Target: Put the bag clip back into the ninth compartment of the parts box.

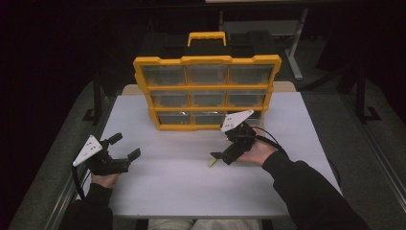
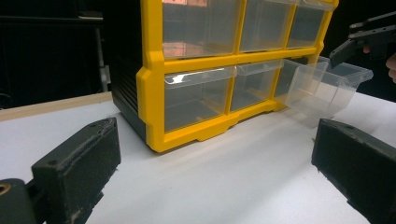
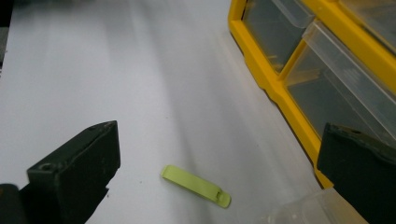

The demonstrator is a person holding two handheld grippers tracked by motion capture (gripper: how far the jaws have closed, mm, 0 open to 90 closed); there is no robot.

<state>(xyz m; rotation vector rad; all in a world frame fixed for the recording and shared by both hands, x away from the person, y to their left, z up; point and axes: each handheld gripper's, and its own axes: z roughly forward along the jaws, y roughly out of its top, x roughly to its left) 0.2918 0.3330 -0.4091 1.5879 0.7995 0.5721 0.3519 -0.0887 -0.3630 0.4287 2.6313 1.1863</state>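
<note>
Lying between right gripper (image 3: 215,158) fingers: green clip (image 3: 196,185).

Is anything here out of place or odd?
Two things. The bottom right drawer of the yellow cabinet is pulled out while the others sit flush. A small green strip lies loose on the table, between the open right tongs.

Left gripper (image 1: 125,146) held level with jaws spread wide; right gripper (image 1: 216,157) tilted downward, jaws parted, nothing between the fingers.
</note>
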